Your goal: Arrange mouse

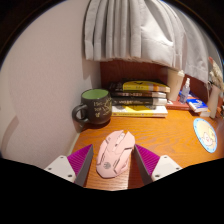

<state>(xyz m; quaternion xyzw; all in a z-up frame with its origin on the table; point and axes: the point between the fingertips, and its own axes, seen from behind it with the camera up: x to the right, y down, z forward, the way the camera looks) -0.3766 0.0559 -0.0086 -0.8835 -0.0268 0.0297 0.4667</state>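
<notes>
My gripper is hovering over the orange wooden desk, its magenta-padded fingers standing apart. The pale pink computer mouse is lying on the desk between them, with a sliver of gap showing at each side. Beyond it, a dark mug with a green rim is sitting beside a stack of books, under white curtains.
</notes>
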